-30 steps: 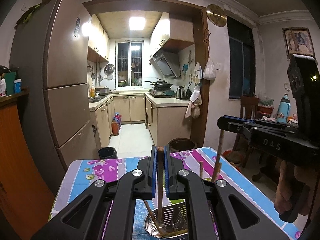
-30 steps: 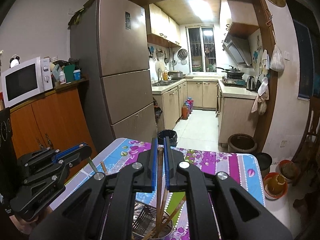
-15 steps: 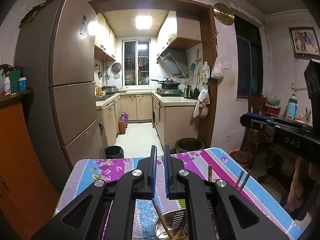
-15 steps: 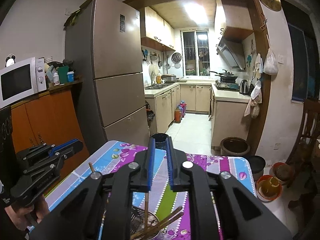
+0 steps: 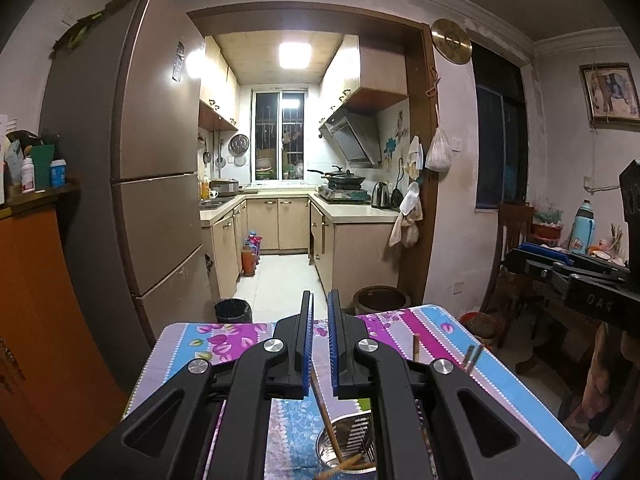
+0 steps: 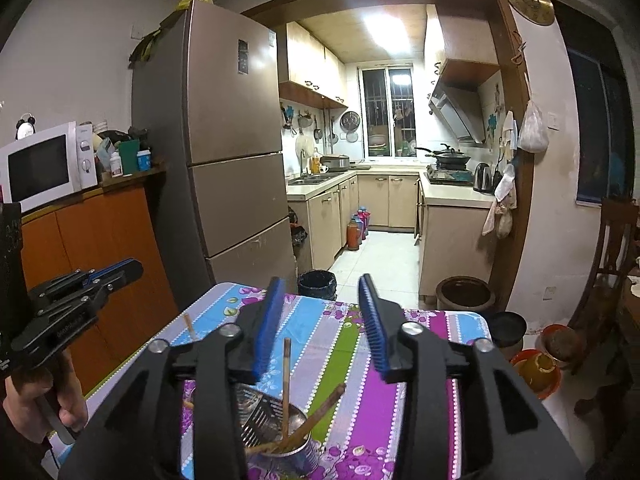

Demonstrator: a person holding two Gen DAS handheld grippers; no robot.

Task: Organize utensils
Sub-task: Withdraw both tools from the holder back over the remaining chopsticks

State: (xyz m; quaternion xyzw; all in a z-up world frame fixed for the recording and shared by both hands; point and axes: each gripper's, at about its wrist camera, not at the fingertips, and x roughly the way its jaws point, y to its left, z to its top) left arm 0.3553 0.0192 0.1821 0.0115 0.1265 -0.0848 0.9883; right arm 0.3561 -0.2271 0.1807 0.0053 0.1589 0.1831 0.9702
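Chopsticks [image 6: 286,384] stand in the steel holder [image 6: 280,436] on the striped table [image 6: 352,364]; your right gripper [image 6: 320,320] hangs spread above, left gripper [image 5: 319,344] narrowly parted, both empty. Next: fetch another utensil.

A home: fridge [image 6: 224,152], microwave [image 6: 44,166], and kitchen stove [image 6: 448,174] beyond.

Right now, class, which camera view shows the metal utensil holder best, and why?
The right wrist view: the metal utensil holder shows its slotted wall, rim and chopsticks between the open claw's fingers. The left wrist view catches only a sliver of it at the bottom edge.
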